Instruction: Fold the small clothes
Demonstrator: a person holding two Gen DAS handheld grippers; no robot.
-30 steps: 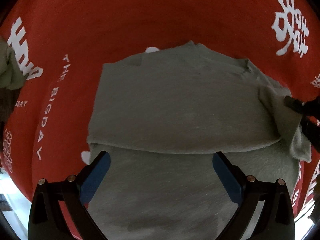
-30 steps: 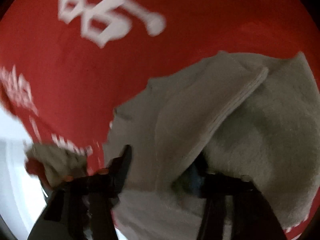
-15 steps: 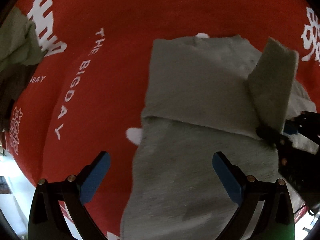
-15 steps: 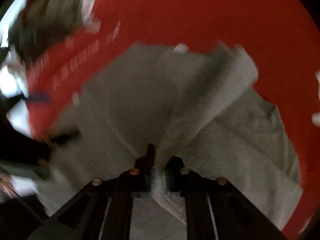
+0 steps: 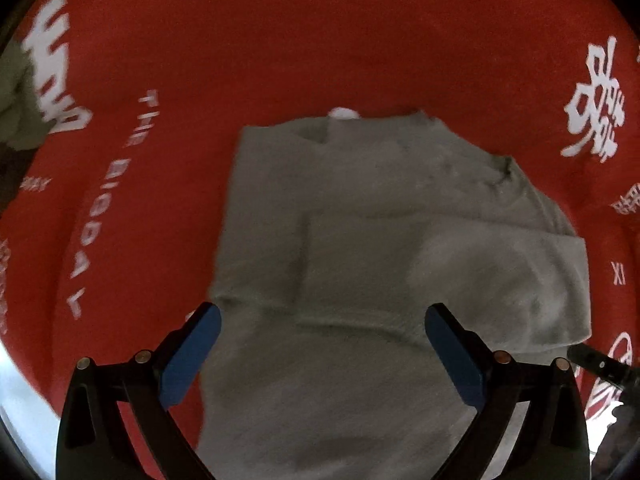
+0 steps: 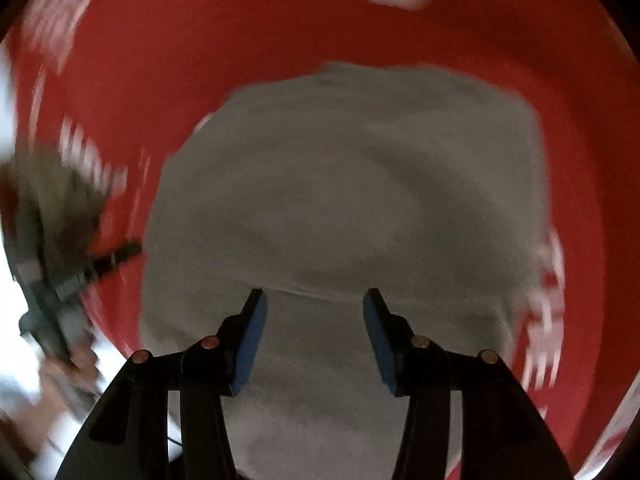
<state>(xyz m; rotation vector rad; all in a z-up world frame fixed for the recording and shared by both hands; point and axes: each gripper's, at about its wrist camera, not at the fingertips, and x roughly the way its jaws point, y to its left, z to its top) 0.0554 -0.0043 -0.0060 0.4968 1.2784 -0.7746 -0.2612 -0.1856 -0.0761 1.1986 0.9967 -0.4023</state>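
Grey-green garment (image 5: 380, 248), soft and limp fleece-like knit, lies part-folded mid red cloth (image 5: 280, 40); sleeve folded across its right side; judged light, best taken at a hem corner or fold edge. Left gripper (image 5: 320, 344) spread wide, empty. Right gripper (image 6: 314, 332) has just been opening, nothing between its jaws.

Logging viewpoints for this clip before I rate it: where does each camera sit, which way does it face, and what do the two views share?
Left wrist: sits on the left tongs, looking steeply down at the grey garment on the red cloth; its own blue-padded fingers show, open, and the right tongs' tip at the edge.
Right wrist: sits on the right tongs, looking down at the garment, blurred; jaws just opened, gripping nothing; the left tongs appear at left.
Shared: the same garment and the red cloth.
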